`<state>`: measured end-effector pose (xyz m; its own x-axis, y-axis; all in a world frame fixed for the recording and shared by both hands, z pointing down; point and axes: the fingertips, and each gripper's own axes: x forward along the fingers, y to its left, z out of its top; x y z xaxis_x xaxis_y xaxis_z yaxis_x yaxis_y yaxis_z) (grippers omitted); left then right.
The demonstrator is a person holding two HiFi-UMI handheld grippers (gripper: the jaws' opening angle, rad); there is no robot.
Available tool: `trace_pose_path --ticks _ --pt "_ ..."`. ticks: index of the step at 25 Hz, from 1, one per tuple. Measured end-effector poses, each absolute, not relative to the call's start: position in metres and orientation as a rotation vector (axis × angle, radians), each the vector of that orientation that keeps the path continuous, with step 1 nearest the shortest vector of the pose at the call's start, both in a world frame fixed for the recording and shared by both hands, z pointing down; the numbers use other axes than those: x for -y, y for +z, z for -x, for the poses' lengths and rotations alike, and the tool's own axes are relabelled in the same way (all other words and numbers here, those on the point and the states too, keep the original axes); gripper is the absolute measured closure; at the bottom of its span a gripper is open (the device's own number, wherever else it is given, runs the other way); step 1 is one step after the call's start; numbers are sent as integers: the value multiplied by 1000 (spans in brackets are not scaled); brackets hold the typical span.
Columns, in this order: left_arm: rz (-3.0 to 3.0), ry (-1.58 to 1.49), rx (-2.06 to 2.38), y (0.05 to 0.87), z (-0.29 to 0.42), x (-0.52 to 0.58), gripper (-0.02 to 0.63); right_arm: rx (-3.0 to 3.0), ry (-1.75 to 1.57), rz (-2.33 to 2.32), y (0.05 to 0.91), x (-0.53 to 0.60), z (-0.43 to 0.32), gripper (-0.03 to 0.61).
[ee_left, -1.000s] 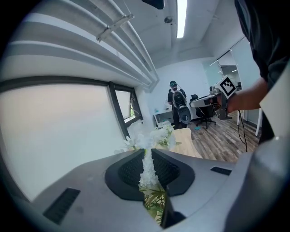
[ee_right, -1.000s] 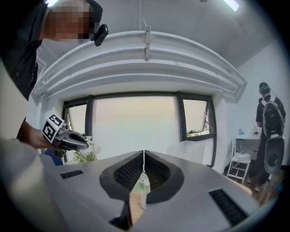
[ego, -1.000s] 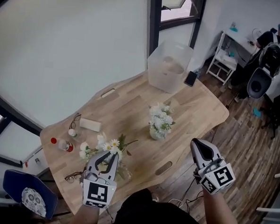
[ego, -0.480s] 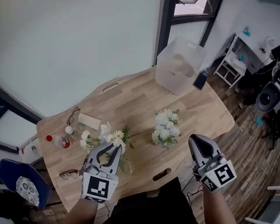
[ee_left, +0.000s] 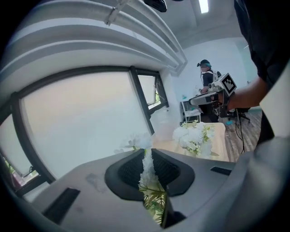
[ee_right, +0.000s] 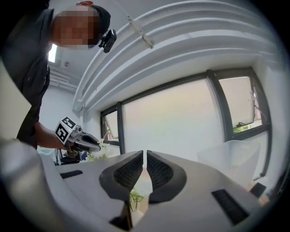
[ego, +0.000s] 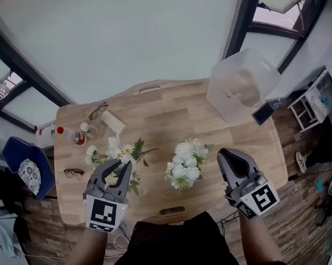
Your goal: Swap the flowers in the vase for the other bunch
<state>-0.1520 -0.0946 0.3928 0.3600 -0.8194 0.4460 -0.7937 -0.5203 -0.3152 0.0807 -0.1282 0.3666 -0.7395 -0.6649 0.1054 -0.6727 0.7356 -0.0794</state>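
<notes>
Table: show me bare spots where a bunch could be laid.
Bare: the middle of the table, bordered by the plastic bin, the white flowers and the daisy bunch. Crowded: the left end, with bottle, white block and glasses.

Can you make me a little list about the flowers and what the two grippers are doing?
left gripper: shut on the daisy bunch
right gripper: shut, holding nothing
white bunch: on the middle of the table, between the two grippers
clear bin: far right corner of the table
bottle with red cap: left edge of the table
</notes>
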Motion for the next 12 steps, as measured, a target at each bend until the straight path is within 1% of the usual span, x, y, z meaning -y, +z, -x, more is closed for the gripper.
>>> trace_pose_path --ticks 7,12 --pt "2403 -947 -1839 392 139 70 566 2983 178 -623 369 116 -58 551" --pt "2378 -969 -1882 393 126 60 566 3003 250 -541 381 106 -52 551"
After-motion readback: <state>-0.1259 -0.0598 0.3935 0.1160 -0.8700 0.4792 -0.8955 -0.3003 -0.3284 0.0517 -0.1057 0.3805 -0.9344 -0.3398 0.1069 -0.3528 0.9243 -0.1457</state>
